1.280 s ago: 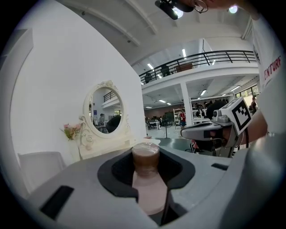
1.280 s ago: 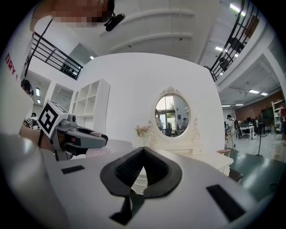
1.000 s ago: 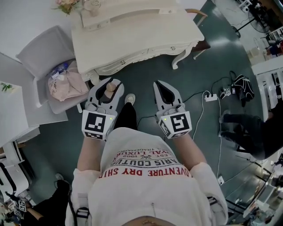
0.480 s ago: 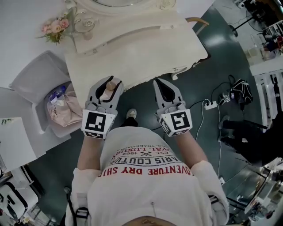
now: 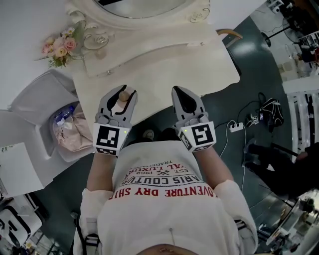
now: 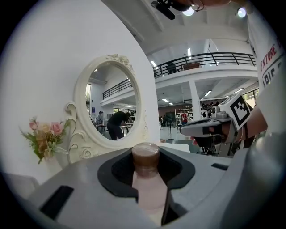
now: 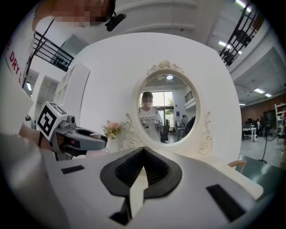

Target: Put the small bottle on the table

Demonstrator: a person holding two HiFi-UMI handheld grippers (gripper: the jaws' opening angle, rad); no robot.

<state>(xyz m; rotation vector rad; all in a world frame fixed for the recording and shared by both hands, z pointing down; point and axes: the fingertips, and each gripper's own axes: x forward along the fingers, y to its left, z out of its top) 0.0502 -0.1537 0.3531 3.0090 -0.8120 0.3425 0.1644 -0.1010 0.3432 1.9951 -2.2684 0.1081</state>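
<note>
Both grippers, which hung over the dark floor short of the table 1 second ago, now reach over its front edge, and the oval mirror [image 5: 142,6] has come into the top of the head view.

The small bottle [image 5: 122,98], pale pink with a brown cap, stands upright between the 2 jaws of the left gripper [image 5: 121,92]. The jaws are part spread and pinch its body, with the cap showing above the dark pads. It is over the front edge of the cream table [image 5: 199,64], held in the gripper and not set down.

The right gripper [image 5: 182,90] is beside it, level with it and apart from it. Its jaws are pressed together at the tips with nothing between them.

The mirror stands at the back of the table, and a small bunch of pink flowers [image 5: 59,47] is at its left end. Left of the table, a pink bundle [image 5: 75,132] lies in a grey seat.
</note>
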